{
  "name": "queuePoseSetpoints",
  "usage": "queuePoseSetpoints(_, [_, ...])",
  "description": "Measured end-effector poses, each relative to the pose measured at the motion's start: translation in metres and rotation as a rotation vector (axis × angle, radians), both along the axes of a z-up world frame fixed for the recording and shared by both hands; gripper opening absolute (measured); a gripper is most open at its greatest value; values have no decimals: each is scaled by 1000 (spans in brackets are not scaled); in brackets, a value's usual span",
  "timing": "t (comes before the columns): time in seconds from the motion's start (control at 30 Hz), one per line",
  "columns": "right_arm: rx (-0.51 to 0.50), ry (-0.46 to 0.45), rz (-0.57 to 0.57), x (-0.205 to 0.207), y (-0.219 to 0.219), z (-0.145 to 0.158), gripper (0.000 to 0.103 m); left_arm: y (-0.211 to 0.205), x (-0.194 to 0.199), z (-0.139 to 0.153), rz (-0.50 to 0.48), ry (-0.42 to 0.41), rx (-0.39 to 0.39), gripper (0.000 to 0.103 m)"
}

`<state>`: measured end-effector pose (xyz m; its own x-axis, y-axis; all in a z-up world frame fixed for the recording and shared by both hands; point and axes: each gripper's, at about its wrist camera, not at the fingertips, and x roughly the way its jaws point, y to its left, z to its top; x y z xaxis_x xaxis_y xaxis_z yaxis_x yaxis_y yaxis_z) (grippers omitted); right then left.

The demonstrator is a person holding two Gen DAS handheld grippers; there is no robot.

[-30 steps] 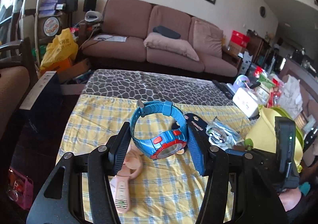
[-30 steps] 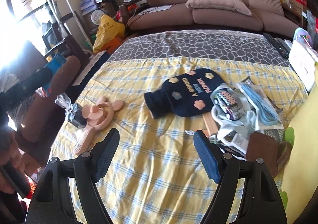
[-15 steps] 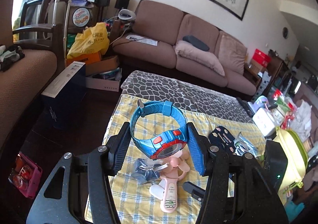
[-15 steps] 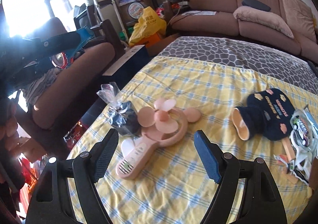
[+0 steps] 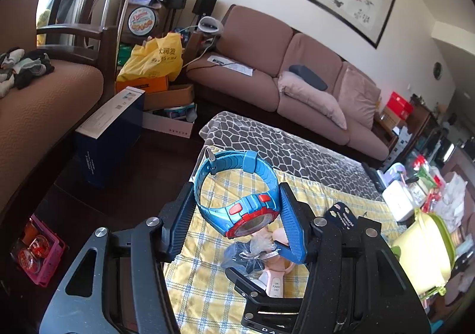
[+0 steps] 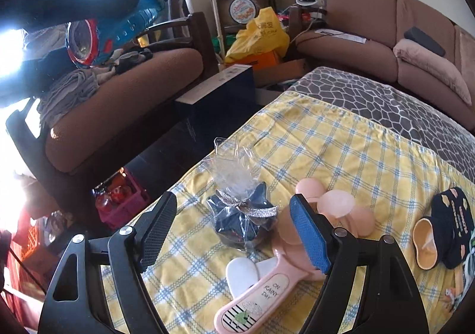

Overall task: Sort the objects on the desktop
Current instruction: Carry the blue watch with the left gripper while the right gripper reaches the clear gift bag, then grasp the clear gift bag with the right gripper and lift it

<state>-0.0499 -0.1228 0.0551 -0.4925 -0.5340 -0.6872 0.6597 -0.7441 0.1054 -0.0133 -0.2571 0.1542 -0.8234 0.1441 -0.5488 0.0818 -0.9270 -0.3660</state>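
Both views are now swung to the left edge of the table compared with a second ago: the navy hot-water bottle cover (image 6: pixel 454 224) and toy clutter, centred before, are pushed to the far right. The wrapped dark gift bag (image 6: pixel 242 215) and pink handheld fan (image 6: pixel 285 268) are now framed in the right wrist view. This is judged as the pick target being switched to that left corner while the watch is carried along.

The right gripper (image 6: pixel 234 230) is seen wide open, nothing clasped; the gift bag sits between the jaws, apparently below them and untouched, and the fan lies under the right pad.

The left gripper (image 5: pixel 237 215) is part closed and clenched on the blue-and-red digital watch (image 5: pixel 237 200), its case pinched between the pads, strap looped up and away, held over the yellow checked cloth (image 5: pixel 237 182) near the table's left edge.

Farther off, the brown sofa (image 5: pixel 267 67) is seen.
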Motion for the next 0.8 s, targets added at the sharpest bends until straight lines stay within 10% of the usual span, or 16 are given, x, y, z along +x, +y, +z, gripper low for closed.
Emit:
queuePoseSetpoints(0.27, [61, 4, 6, -11, -9, -13, 55, -1, -1, -1, -4, -2, 7, 52])
queuePoseSetpoints(0.8, [-24, -56, 2, -11, 7, 10, 51, 13, -7, 1, -31, -4, 11, 52])
